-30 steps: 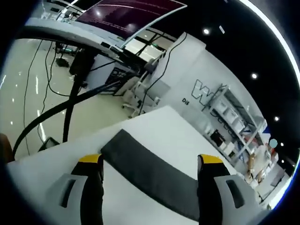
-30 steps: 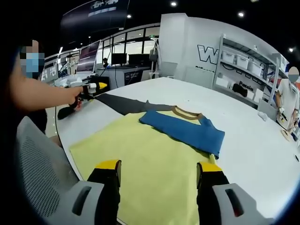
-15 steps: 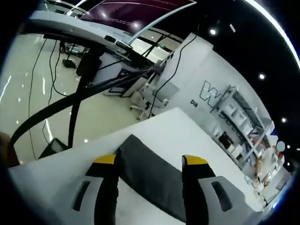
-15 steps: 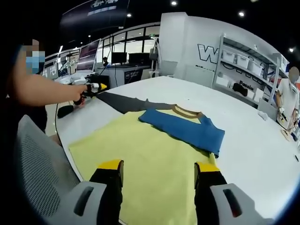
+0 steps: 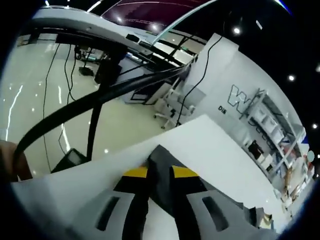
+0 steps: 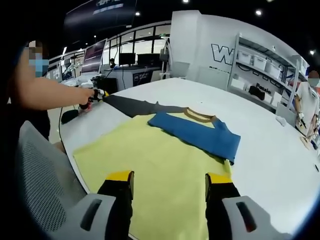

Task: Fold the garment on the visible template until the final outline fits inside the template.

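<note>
In the left gripper view the left gripper (image 5: 159, 172) has its yellow-tipped fingers (image 5: 135, 173) pressed together on the end of the dark grey sleeve (image 5: 165, 187), at the edge of the white counter (image 5: 220, 155). A second ago these fingers stood wide apart either side of the sleeve, and half a second ago they were narrower. How much cloth sits between them is hidden by the fingers themselves. The rest of the garment is cut off at the lower right of this view.

In the right gripper view the yellow garment (image 6: 150, 155) lies flat on the counter (its near hem is hidden behind the right gripper (image 6: 169, 179)), with a blue sleeve (image 6: 197, 135) folded across the chest below the brown collar (image 6: 199, 115). The grey sleeve stretches left to the person's hand (image 6: 85, 95); the left gripper there is too small to make out. The right gripper's fingers are spread above the cloth, touching nothing, much as before. No template outline can be made out.
</note>
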The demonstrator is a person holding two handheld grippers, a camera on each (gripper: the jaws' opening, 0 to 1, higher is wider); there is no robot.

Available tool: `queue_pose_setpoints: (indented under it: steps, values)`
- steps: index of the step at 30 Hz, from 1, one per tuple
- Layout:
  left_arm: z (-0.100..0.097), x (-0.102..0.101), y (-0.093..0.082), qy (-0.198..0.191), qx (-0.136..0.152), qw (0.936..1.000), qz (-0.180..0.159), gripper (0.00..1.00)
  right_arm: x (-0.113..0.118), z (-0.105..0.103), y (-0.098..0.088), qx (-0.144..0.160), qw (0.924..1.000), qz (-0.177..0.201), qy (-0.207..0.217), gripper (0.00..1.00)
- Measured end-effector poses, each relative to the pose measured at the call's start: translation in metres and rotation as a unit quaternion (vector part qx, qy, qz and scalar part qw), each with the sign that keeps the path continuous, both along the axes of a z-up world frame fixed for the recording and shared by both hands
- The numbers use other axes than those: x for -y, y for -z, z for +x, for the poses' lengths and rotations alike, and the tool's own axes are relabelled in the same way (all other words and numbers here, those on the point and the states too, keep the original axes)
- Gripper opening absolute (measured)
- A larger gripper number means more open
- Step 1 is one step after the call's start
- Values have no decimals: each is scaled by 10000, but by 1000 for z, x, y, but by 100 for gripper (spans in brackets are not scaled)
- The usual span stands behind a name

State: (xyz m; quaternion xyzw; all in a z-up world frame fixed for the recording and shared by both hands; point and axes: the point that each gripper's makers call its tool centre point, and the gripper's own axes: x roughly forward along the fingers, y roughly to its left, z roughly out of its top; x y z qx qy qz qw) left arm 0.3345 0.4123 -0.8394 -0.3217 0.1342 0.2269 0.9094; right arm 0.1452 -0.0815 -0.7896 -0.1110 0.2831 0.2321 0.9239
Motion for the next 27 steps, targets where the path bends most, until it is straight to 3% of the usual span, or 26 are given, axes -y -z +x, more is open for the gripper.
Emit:
queue_pose_setpoints:
  steps: [5, 12, 15, 17, 27]
  values:
    - [1, -3, 6, 16, -208, 9997, 137, 0, 2, 0, 0, -10, 10000, -2, 18, 55]
    - [3, -2, 6, 131, -233, 9993, 245, 0, 4, 1, 0, -10, 10000, 2, 49, 54]
    - [6, -1, -3, 235, -103, 9987, 445, 0, 3, 2, 0, -8, 10000, 7, 47, 53]
    - [6, 3, -10, 433, -170, 9964, 709, 0, 3, 2, -1, 10, 10000, 24, 47, 53]
    - [8, 18, -44, 585, 149, 9949, 809, 0, 3, 3, -5, 78, 9999, 62, 75, 51]
